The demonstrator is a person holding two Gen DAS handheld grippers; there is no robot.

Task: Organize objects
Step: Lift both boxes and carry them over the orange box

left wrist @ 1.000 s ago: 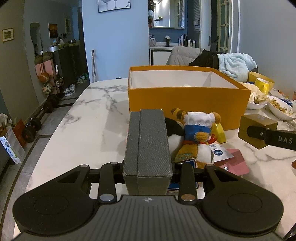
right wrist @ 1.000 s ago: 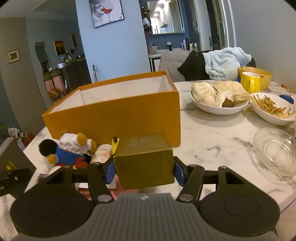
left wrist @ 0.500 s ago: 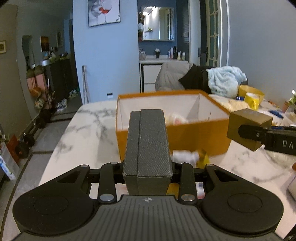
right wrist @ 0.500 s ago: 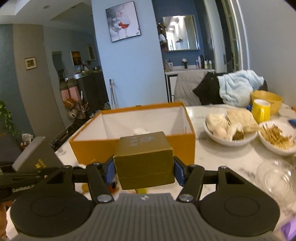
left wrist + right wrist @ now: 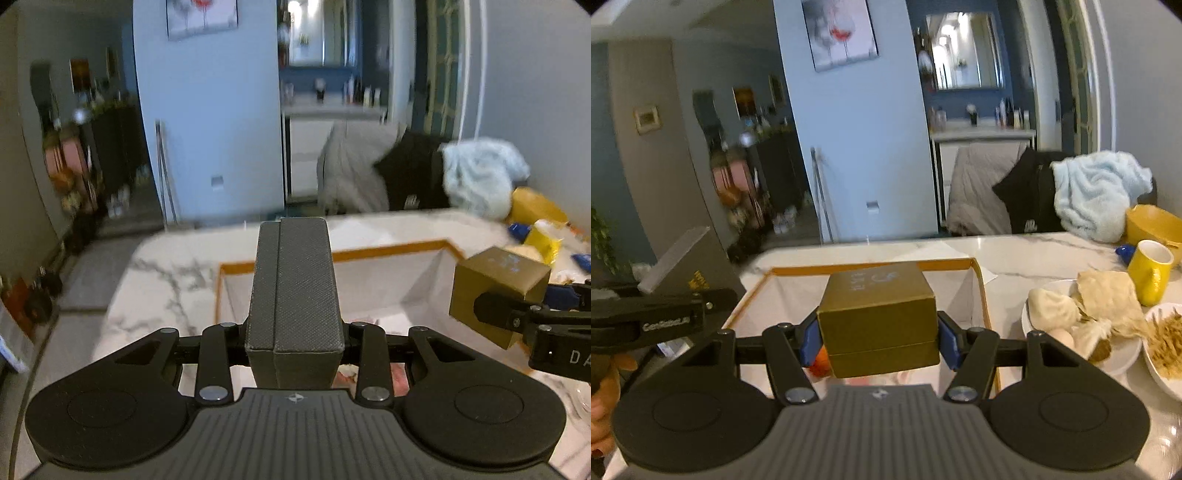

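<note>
My left gripper (image 5: 294,338) is shut on a dark grey textured box (image 5: 293,288) and holds it above the open orange box (image 5: 388,248). My right gripper (image 5: 879,338) is shut on a gold box (image 5: 879,317), also held over the orange box (image 5: 983,295). The gold box shows at the right in the left wrist view (image 5: 498,288). The grey box shows at the left in the right wrist view (image 5: 687,266). Small items lie on the orange box's white floor, partly hidden.
On the marble table (image 5: 1034,254), right of the orange box, stand a white bowl of buns (image 5: 1071,317), a bowl of fries (image 5: 1167,343), a yellow mug (image 5: 1150,271) and a yellow bowl (image 5: 1154,223). A chair with clothes and a light blue towel (image 5: 1097,192) stands behind.
Both grippers have risen and moved forward with their boxes, from in front of the orange box to above its opening. The plush toy has dropped out of view.
</note>
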